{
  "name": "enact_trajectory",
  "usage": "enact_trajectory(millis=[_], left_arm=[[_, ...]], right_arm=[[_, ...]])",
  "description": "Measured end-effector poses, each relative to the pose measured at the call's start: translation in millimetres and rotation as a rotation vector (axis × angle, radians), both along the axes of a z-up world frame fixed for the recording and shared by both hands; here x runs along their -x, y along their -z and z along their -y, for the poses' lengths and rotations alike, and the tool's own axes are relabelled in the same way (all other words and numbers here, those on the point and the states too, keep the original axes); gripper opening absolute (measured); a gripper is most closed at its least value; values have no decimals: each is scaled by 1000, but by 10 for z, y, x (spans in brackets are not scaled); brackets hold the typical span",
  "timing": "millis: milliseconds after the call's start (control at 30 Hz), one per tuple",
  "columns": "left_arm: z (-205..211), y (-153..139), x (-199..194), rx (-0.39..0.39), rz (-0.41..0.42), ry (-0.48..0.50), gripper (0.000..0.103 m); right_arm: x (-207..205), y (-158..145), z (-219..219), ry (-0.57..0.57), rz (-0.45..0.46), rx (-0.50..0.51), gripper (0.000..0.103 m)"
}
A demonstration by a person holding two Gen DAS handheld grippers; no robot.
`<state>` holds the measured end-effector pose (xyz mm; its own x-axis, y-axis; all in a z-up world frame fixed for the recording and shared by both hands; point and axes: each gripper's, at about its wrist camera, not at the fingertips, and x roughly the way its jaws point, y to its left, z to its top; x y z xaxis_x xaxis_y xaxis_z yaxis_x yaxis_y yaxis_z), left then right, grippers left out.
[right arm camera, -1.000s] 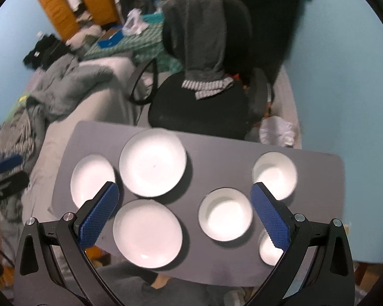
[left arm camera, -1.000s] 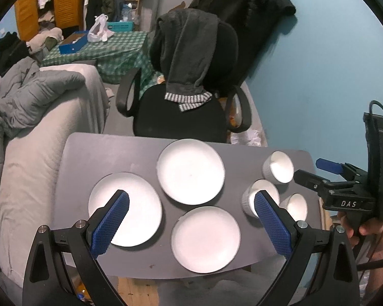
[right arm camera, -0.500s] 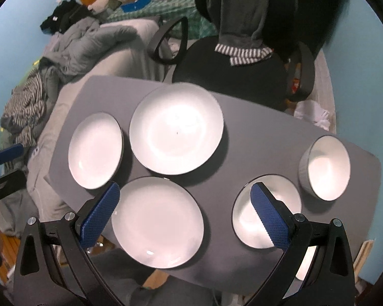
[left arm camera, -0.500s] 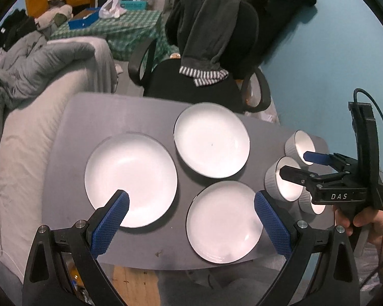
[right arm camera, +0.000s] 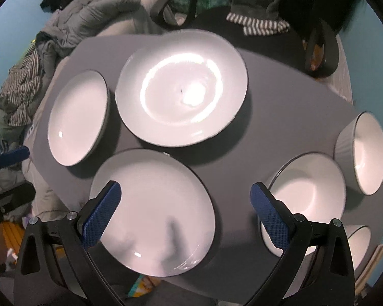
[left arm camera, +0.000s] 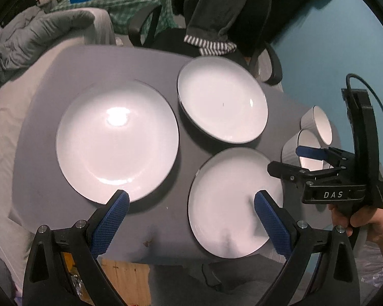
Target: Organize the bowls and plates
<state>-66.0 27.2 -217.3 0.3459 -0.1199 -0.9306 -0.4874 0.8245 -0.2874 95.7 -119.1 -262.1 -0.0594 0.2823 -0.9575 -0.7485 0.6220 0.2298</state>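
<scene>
Three white plates lie on the grey table (left arm camera: 51, 76): a left plate (left arm camera: 117, 140), a far plate (left arm camera: 222, 99) and a near plate (left arm camera: 235, 204). Two white bowls (left arm camera: 316, 125) show at the table's right end. My left gripper (left arm camera: 190, 199) hangs open over the near edge, between the left and near plates. In the right wrist view the right gripper (right arm camera: 186, 190) is open above the near plate (right arm camera: 153, 211) and a bowl (right arm camera: 306, 199). A second bowl (right arm camera: 362, 153) and a third (right arm camera: 357, 242) sit further right. Neither gripper holds anything.
A black office chair (left arm camera: 171, 40) draped with dark clothing stands behind the table. A bed with a grey duvet (left arm camera: 38, 30) runs along the left. A blue wall (left arm camera: 332, 38) closes the right side. A hand (left arm camera: 370, 219) holds the right gripper (left arm camera: 291, 160).
Both grippers have come down and forward toward the table, so plates and bowls fill more of each view. Both stay open and the dishes have not moved.
</scene>
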Motion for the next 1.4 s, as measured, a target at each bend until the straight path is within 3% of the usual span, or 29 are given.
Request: enact_trajectory(millis=[300, 400, 700, 967, 1133, 1400], left_arm=[[112, 293, -11, 20, -55, 20, 100], [136, 360, -35, 31, -57, 29, 99], [152, 659, -33, 112, -114, 12, 77], [154, 724, -53, 131, -118, 18, 76], [137, 766, -61, 158, -132, 21, 62], [109, 762, -78, 163, -123, 8, 61]], right_arm=[[45, 238, 45, -7, -39, 13, 100], [53, 300, 52, -16, -53, 13, 94], [77, 360, 88, -63, -57, 12, 76], [49, 346, 184, -86, -63, 15, 61], [25, 340, 295, -58, -91, -10, 48], [-98, 294, 619, 32, -165, -109, 48]])
